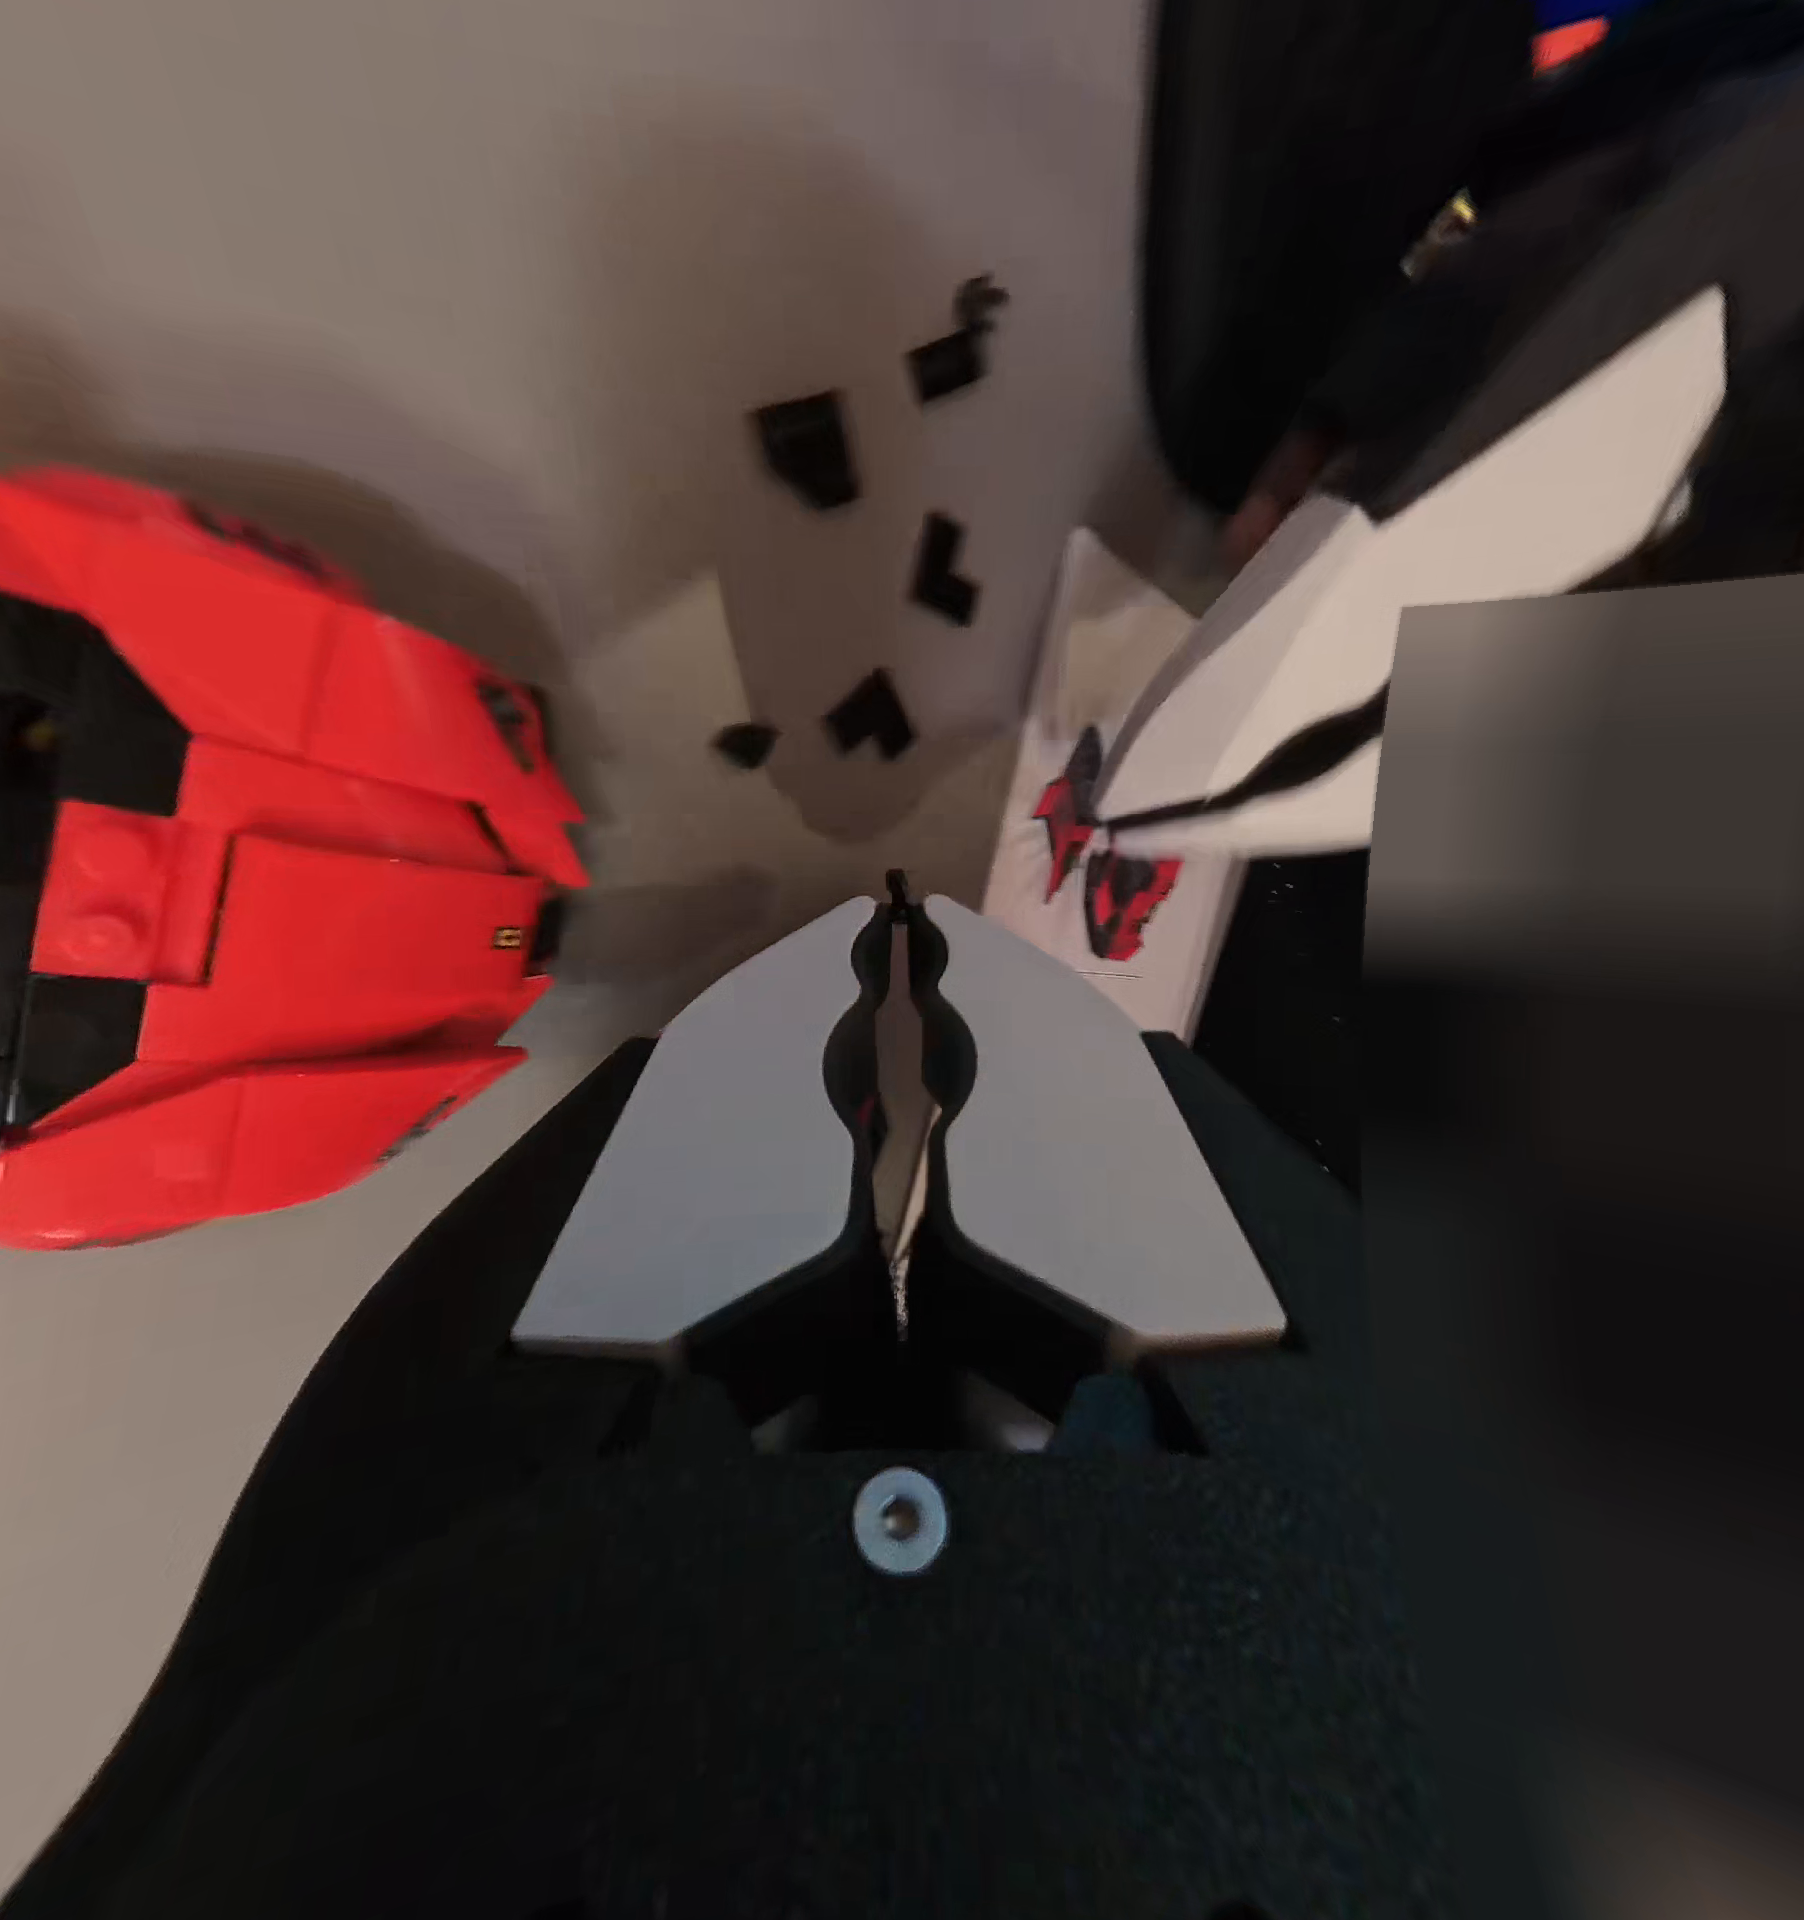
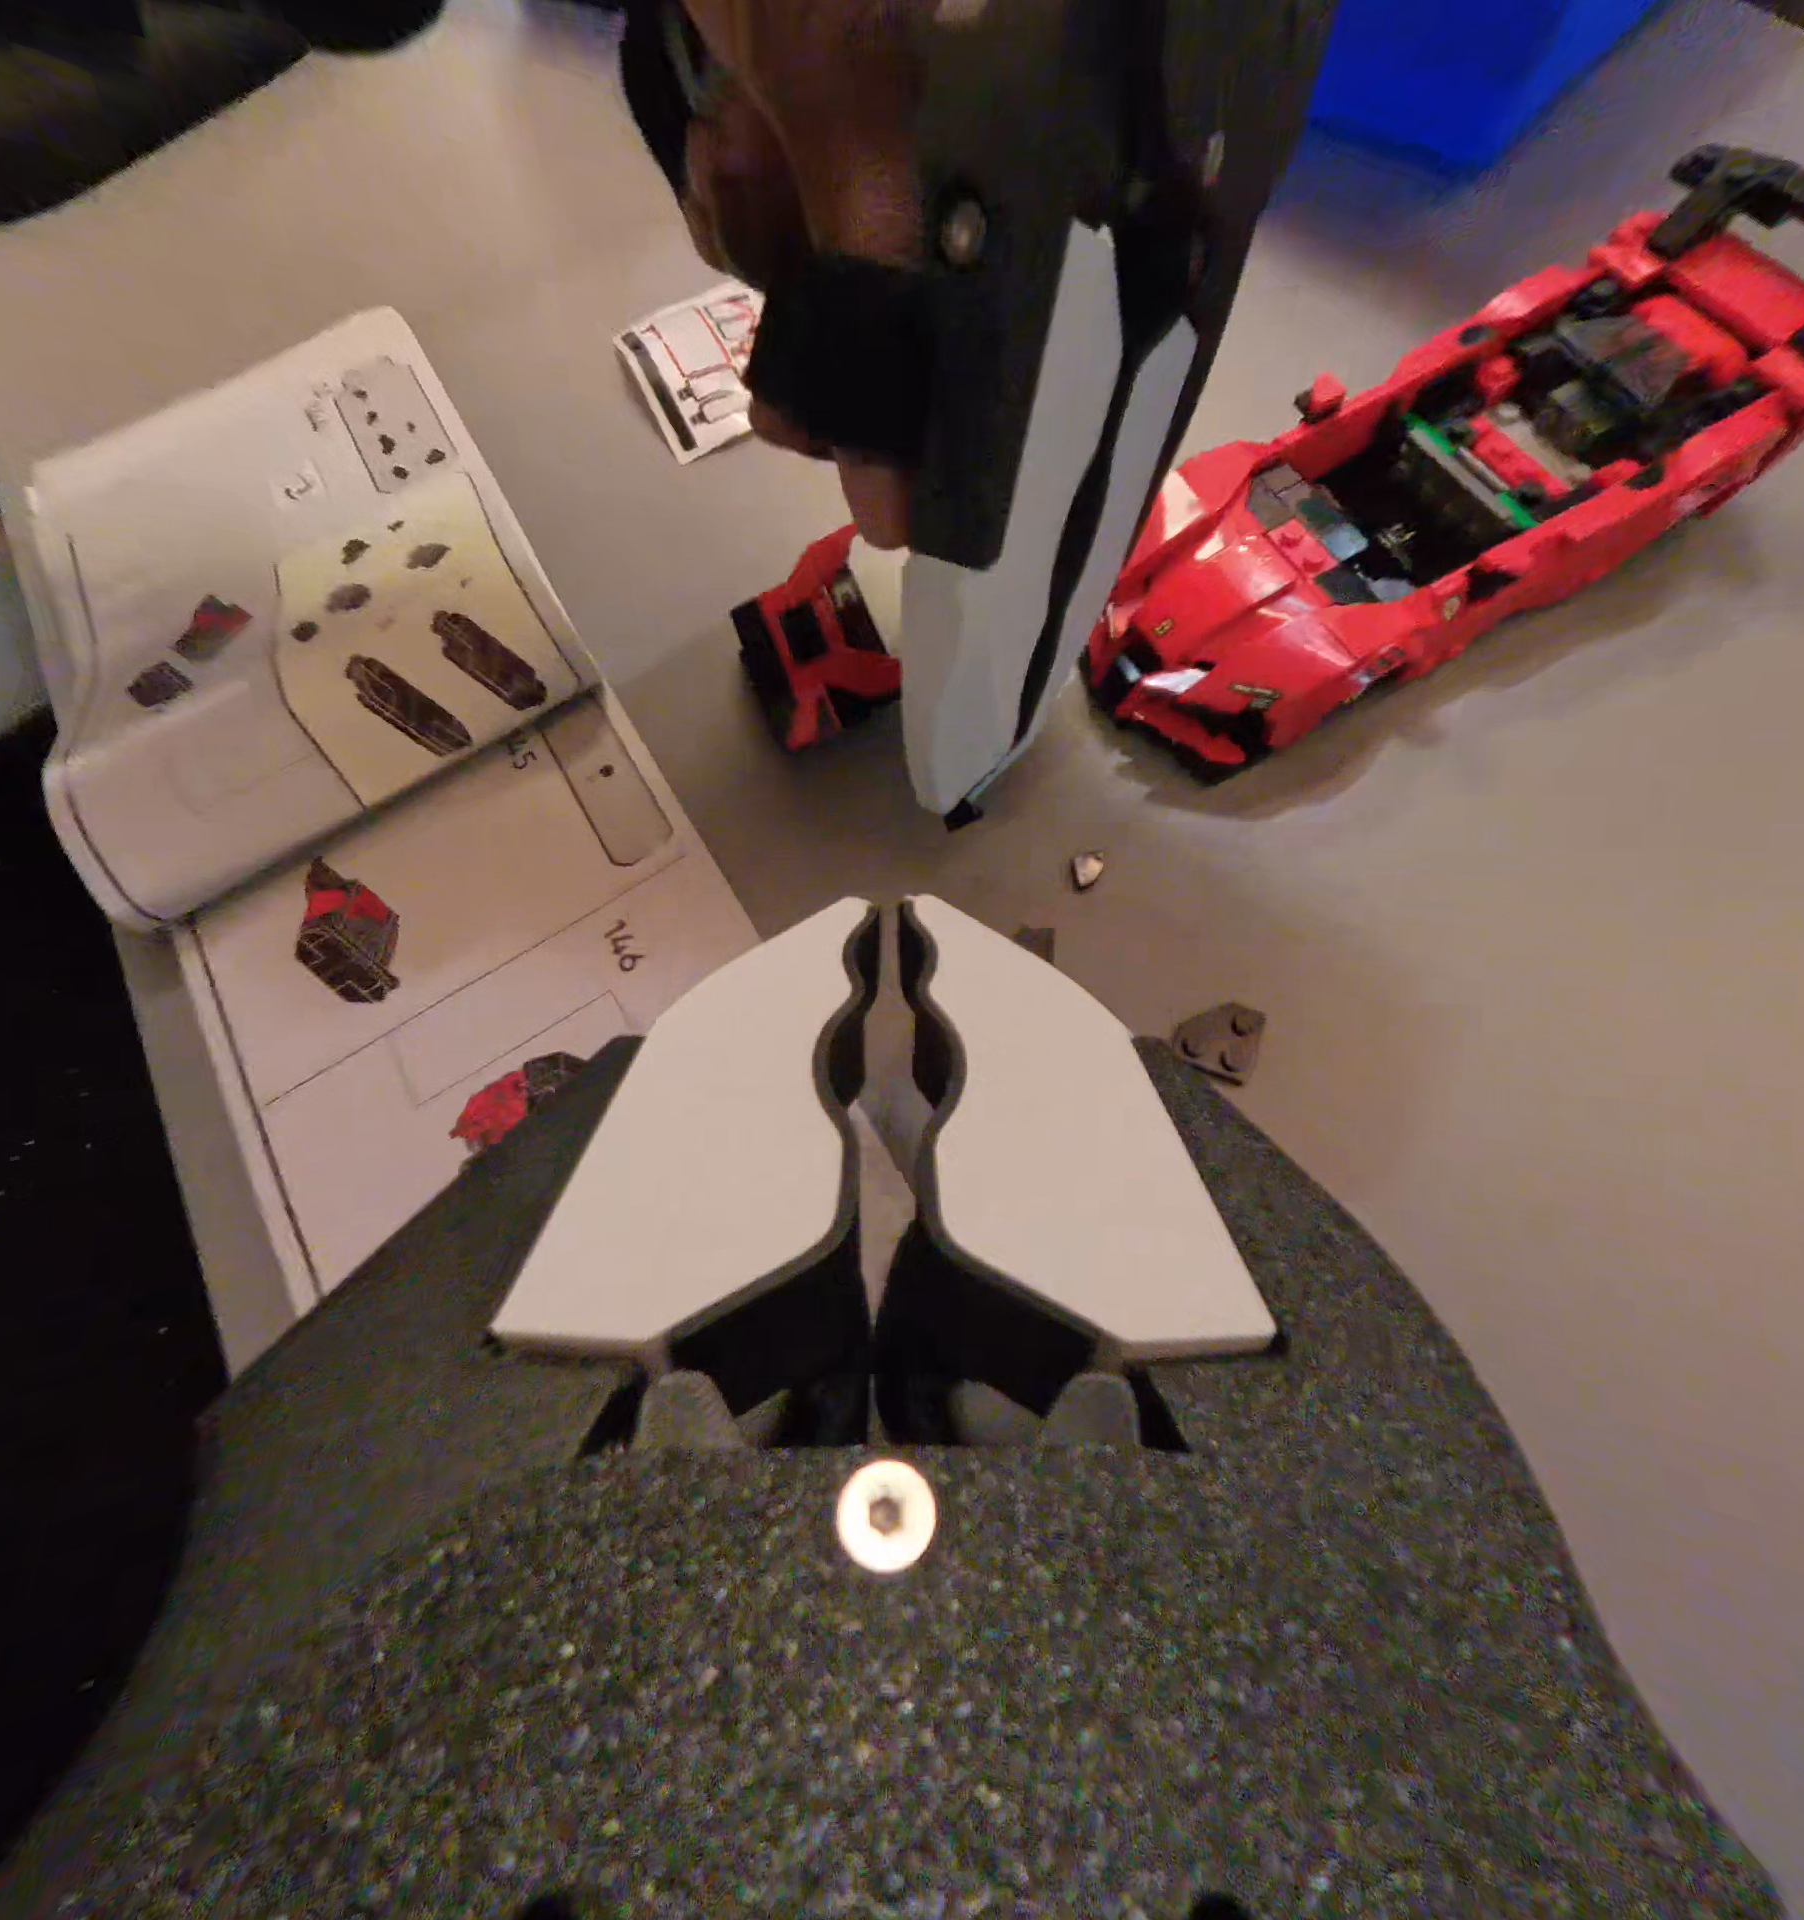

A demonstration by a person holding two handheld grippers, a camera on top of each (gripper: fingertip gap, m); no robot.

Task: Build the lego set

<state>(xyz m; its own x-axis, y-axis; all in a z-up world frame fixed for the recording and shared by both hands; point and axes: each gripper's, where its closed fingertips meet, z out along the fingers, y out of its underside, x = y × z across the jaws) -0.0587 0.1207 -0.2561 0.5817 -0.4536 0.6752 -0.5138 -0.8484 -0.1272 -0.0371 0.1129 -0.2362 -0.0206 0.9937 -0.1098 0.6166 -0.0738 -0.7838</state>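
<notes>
Grey tabletop [image 2: 1500,1039]: the left gripper [image 1: 900,904] pinches a tiny black piece [image 1: 896,888], the right gripper [image 2: 890,914] nearly closed and empty, the instruction booklet [image 2: 358,727] open beside the red car [image 2: 1449,540] for reference.

Dim, warm indoor light is falling on the pale grey bench [image 2: 1500,1039], and both wide-angle views are bowing strongly toward their edges. The left wrist view is smearing with motion blur: the red brick-built toy car [image 1: 254,862] and the small black pieces [image 1: 856,582] beside it are looking soft. The right wrist view is staying sharper, with a soft shadow pooling under the car there.
</notes>
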